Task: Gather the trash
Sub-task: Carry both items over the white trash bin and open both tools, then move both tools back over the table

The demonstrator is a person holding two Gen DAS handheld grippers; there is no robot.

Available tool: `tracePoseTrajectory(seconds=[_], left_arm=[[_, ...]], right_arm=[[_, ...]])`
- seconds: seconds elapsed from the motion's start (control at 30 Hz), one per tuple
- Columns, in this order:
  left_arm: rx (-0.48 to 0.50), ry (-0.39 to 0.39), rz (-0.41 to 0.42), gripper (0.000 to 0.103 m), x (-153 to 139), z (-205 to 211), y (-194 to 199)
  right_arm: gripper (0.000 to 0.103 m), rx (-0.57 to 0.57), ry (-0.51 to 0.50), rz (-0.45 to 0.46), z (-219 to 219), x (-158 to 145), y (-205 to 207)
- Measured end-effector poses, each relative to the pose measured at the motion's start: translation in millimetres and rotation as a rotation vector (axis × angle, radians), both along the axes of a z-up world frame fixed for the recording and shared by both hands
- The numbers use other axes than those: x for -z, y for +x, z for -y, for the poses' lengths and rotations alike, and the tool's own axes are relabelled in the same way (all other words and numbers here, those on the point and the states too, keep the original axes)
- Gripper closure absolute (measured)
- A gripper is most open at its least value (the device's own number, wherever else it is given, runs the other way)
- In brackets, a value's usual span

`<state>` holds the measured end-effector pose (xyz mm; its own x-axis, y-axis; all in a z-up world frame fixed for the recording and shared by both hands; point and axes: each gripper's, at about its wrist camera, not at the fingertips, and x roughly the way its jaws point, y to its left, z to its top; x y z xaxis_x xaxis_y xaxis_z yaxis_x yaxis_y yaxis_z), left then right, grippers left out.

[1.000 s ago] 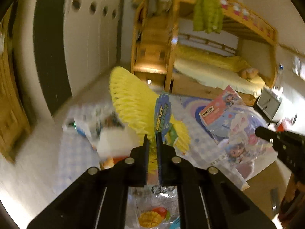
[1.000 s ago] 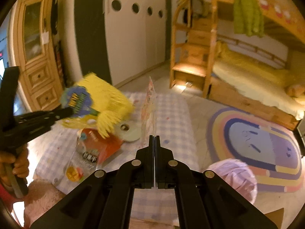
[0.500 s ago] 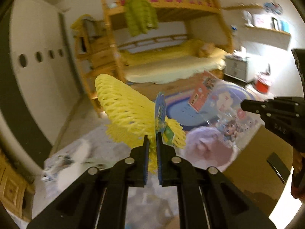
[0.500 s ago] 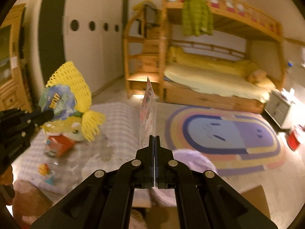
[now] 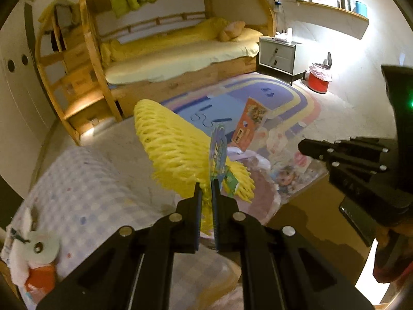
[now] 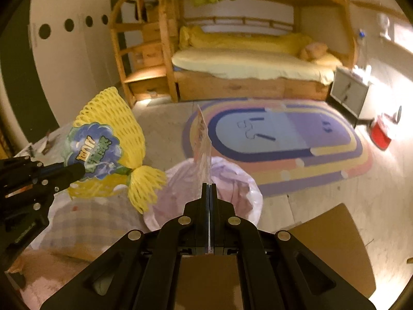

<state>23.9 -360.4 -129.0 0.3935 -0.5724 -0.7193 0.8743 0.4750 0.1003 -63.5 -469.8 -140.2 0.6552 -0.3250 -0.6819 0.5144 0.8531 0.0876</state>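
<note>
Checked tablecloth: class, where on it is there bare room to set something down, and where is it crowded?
The checked tablecloth lies bare across its middle, between the floor-side edge and the left gripper. The near-left corner is crowded with a tape roll and wrappers.

bunk bed [image 6: 247,62], rug [image 6: 278,139], nightstand [image 5: 280,56].

Right gripper [image 6: 209,188] clamps flat packaging [image 6: 202,139] over pink-lined bin [image 6: 232,180].

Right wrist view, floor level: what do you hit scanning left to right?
Left gripper → yellow foam net → pink-lined bin bag → oval rug → grey nightstand → red bin.
</note>
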Motion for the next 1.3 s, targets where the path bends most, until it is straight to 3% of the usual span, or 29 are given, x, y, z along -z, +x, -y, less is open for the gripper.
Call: tracePoseTrajectory(seconds=[0.13,0.27,0.37,0.4,0.9,1.1,1.3], left_arm=[[-0.002,0.000,-0.064,0.093,8,13,13],[-0.016,-0.017,-0.097,0.071,11,19,19],[-0.042,-0.035,-0.119,0.065,8,11,24],[-0.052,-0.041,-0.122,0.063,5,6,25],[-0.244,-0.141,-0.091,0.062,-41,-111,16],[-0.337,-0.182,-0.071,0.061,-57,-167,11],[-0.461,-0.190,-0.043,0.056,-63,-223,11]], right_arm=[[0.100,0.013,0.051,0.007,17,14,9],[0.097,0.020,0.080,0.001,26,26,21],[0.079,0.033,0.099,-0.008,28,27,21],[0.078,0.037,0.099,-0.001,26,24,17],[0.076,-0.089,0.041,0.109,-54,-62,-24],[0.076,-0.213,0.037,0.121,-100,-85,-9],[0.076,-0.337,0.028,0.106,-147,-89,13]])
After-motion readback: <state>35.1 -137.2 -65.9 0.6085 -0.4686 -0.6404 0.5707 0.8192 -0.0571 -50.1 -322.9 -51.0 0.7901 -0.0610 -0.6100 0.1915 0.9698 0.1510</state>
